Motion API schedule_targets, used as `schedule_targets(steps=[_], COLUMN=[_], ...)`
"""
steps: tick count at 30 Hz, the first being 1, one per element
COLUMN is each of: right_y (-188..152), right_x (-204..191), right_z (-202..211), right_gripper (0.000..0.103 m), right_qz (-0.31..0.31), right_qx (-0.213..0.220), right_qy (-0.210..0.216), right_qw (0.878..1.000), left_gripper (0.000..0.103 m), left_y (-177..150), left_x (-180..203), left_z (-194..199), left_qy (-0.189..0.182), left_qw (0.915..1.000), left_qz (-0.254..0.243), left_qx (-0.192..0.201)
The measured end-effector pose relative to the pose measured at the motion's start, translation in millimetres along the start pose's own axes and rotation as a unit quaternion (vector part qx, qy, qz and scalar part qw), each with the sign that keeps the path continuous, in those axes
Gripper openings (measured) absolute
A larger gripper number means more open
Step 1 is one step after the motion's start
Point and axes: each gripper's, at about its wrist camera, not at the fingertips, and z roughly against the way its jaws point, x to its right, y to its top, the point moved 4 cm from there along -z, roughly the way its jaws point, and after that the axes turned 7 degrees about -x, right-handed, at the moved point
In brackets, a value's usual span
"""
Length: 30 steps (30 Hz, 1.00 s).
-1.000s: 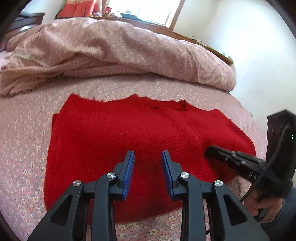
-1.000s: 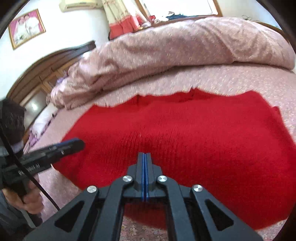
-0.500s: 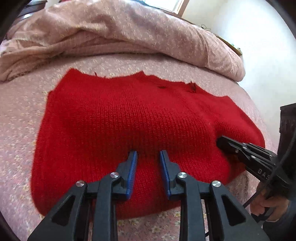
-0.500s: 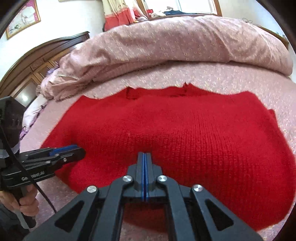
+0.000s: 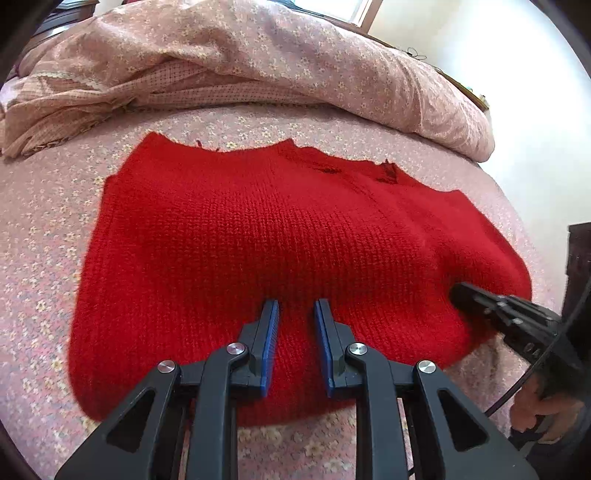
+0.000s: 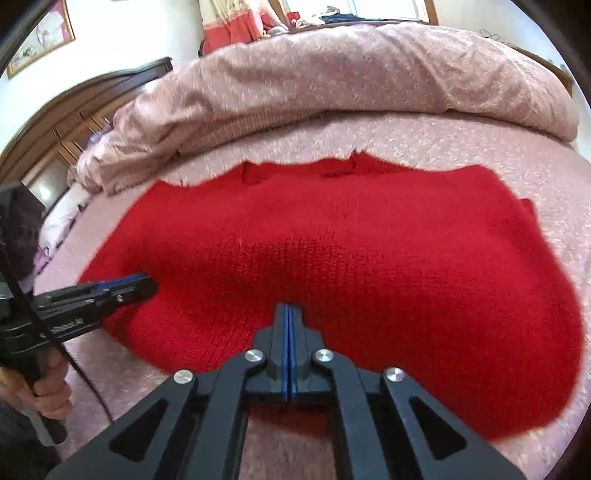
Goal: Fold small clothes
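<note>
a: where's the garment?
b: red knit sweater (image 5: 295,251) lies flat on the bedsheet (image 5: 44,229), pink w/ small flowers. far edge ragged, loose threads, a couple of dark creases near the neck area. near edge rounds over toward the cams.
a: folded?
b: looks doubled at the sides, an extra layer edge shows at the right in the right wrist view (image 6: 524,206). can't tell more.
a: left gripper?
b: left gripper (image 5: 295,314) low over the near-middle of the sweater, pointing down at it. blue pads (image 5: 272,332) a narrow gap apart, knit visible between them. can't tell if the tips touch the fabric, nothing pinched.
a: right?
b: right gripper (image 6: 287,314) pads pressed fully together, nothing between them. tips at the near part of the sweater, on the right half. from the left cam its nose (image 5: 465,295) sits against the sweater's right near corner, contact likely but can't confirm.
a: hands?
b: person's hand (image 5: 535,410) on the right grip handle, cable running by it. other hand (image 6: 40,391) on the left handle.
a: surroundings?
b: bunched pink duvet (image 6: 332,81) behind the sweater, apart from it. wooden headboard (image 6: 74,110) at left, framed picture (image 6: 40,37) on the wall, bright window (image 5: 332,7) behind the bed.
</note>
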Motion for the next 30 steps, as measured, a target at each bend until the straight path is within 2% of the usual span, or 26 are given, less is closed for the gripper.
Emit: schedule_targets(steps=[3,5,7,8,12,17,19,22,23,27,30], right_y=[-2,-6,-15,-18,-15,-13,-12,-20,-21,-17,-17], right_x=[18,39,54,58,46,53,59,77,81,76,75], right_z=[25,21,6,1,-4,26,36,14,8,0,9], right_gripper=[0.000,0.000,0.000,0.000,0.000,0.000,0.000,0.000,0.000,0.000,0.000], right_qz=[-0.018,-0.044,-0.066,-0.062,-0.015,-0.060,-0.065,-0.077,-0.082,-0.053,-0.064], right_qx=[0.021,-0.009,-0.041,-0.033,-0.018,-0.009,0.001,-0.044,-0.036,-0.016,-0.001], right_qy=[-0.018,-0.039,-0.018,-0.012,-0.063,-0.023,-0.037,-0.052,-0.042,-0.074,-0.062], right_qw=[0.999,0.998,0.997,0.997,0.998,0.998,0.997,0.995,0.995,0.996,0.996], left_gripper=[0.015,0.015,0.015,0.015,0.015,0.015,0.015,0.015,0.015,0.015,0.015], left_y=[0,-1,-2,-1,-1,-1,-1,-1,-1,-1,-1], left_x=[0,-2,-2,-2,0,0,-1,-1,-1,0,0], left_z=[2,-1,-5,-7,-8,-5,-6,-7,-7,-8,-6], left_qy=[-0.002,-0.003,-0.001,0.002,0.011,0.007,0.003,0.001,0.003,0.005,0.004], left_qw=[1.0000,1.0000,0.9999,1.0000,0.9999,0.9999,0.9999,0.9999,0.9999,0.9999,0.9999], left_qz=[0.000,0.004,0.004,0.001,-0.007,-0.007,-0.003,-0.003,-0.004,-0.008,-0.008], left_qx=[-0.003,-0.008,-0.011,-0.009,-0.005,-0.009,-0.011,-0.013,-0.012,-0.011,-0.010])
